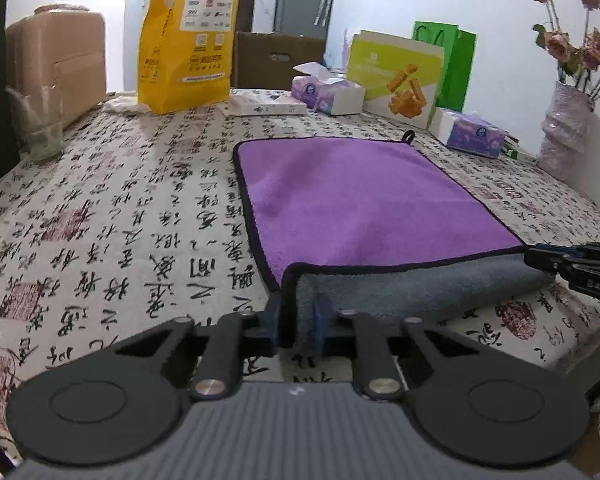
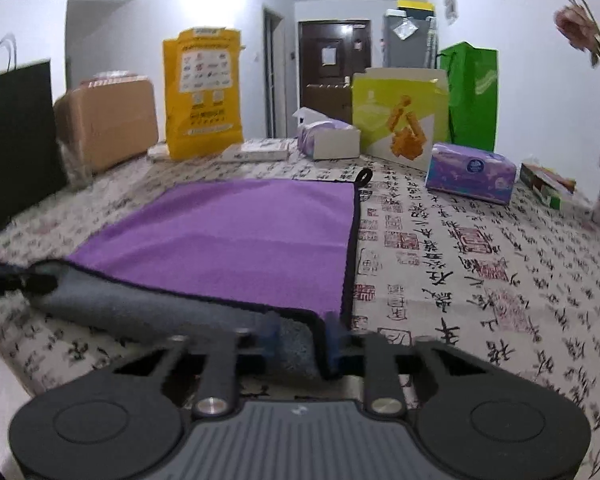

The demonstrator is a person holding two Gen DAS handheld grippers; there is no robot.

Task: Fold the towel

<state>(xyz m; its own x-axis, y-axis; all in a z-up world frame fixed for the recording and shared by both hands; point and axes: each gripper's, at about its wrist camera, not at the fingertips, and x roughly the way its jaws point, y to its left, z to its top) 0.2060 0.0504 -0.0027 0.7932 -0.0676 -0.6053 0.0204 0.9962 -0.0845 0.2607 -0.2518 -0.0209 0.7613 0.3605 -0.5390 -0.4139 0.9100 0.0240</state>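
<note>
A towel, purple on top (image 1: 352, 196) and grey underneath, lies on the table with its near edge lifted, so the grey side (image 1: 400, 292) shows. My left gripper (image 1: 298, 320) is shut on the towel's near left corner. My right gripper (image 2: 304, 344) is shut on the near right corner; it also shows at the right edge of the left wrist view (image 1: 572, 268). The towel in the right wrist view (image 2: 236, 232) has a black hanging loop (image 2: 365, 176) at its far right corner. The far part lies flat.
The tablecloth (image 1: 120, 220) carries calligraphy print. Along the back stand a brown case (image 1: 60, 64), a yellow bag (image 1: 188, 36), tissue boxes (image 1: 328, 94), a green-yellow box (image 1: 400, 76), a green bag (image 1: 456, 64) and a flower vase (image 1: 560, 136). A glass (image 1: 38, 124) stands at left.
</note>
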